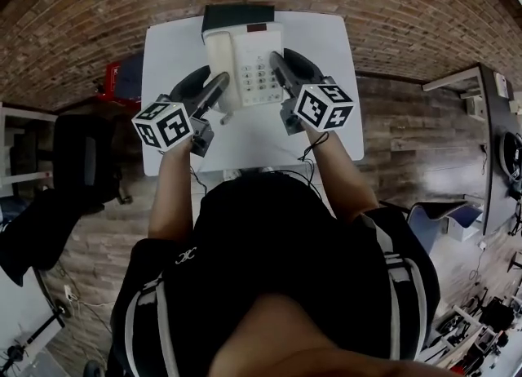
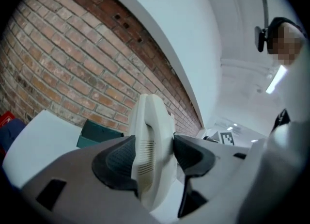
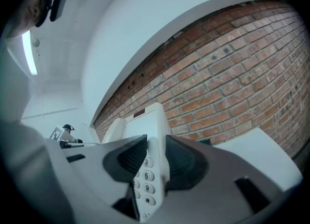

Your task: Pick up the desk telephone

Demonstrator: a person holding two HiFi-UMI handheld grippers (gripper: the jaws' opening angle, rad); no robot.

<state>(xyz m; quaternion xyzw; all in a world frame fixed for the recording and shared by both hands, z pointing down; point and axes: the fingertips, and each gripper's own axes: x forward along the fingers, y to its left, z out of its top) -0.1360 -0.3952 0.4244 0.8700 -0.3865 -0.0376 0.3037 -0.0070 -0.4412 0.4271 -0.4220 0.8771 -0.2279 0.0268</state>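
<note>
Left tool (image 1: 217,88) and right tool (image 1: 277,65) reach over the white table (image 1: 334,114), which stands against a brick wall (image 1: 98,8). Between them they hold the cream desk telephone (image 1: 249,49) up over the table's far half, near the far edge. The left tool's jaws are clamped on the telephone's handset (image 2: 151,136) side. The right tool's jaws are clamped on the opposite edge, right beside the keypad (image 3: 145,179). A dark box (image 1: 236,16) sits at the table's far edge, just behind the telephone.
</note>
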